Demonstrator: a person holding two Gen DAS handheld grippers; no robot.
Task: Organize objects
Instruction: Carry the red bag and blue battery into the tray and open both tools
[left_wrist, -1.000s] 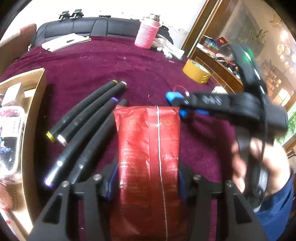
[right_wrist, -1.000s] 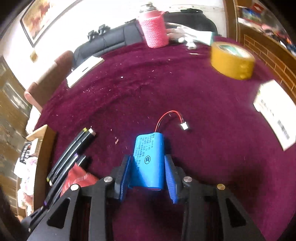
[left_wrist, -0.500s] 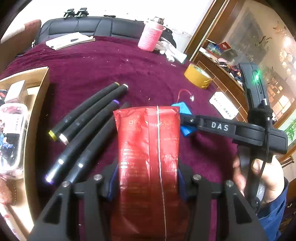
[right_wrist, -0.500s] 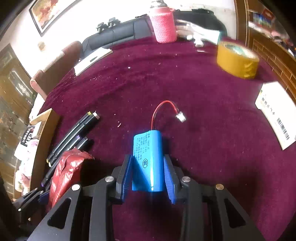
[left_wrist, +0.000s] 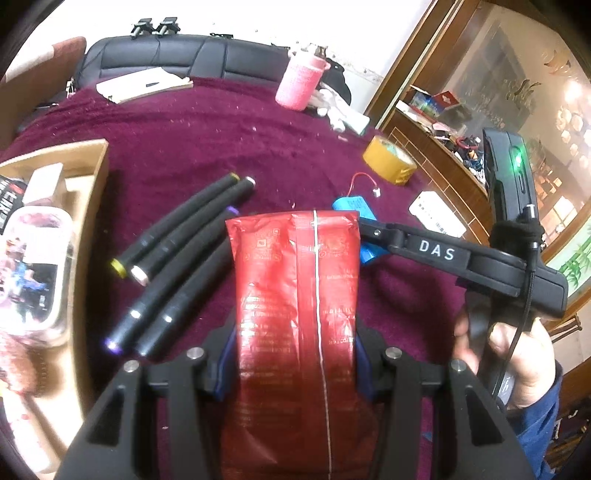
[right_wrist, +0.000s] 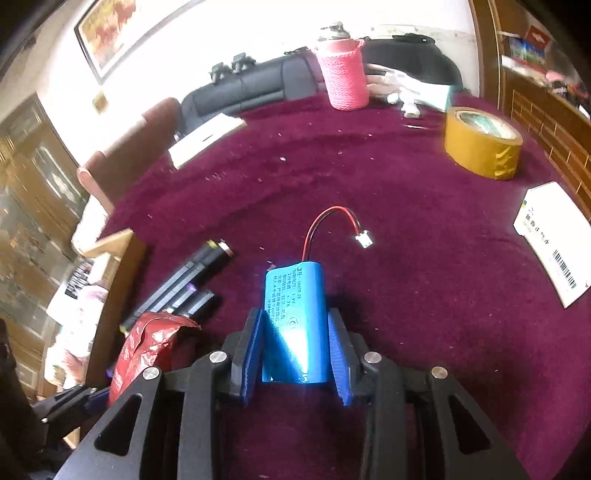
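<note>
Two objects are held at once, and both could be lost. At far left, the wooden tray (left_wrist: 94, 206) is already crowded, so little room is left for more. Just beside it, four black markers (left_wrist: 177, 258) lie loose on the maroon surface (left_wrist: 207, 140) and could be rolled away if brushed. The red foil packet (left_wrist: 299, 295) is clamped between the left gripper (left_wrist: 295, 354) jaws; crushing or slipping of the slick foil is judged possible. Further right, the blue battery pack (right_wrist: 297, 317) is pinched by the narrow right gripper (right_wrist: 295, 354) jaws, and its dangling red wire (right_wrist: 325, 221) could be snagged.
</note>
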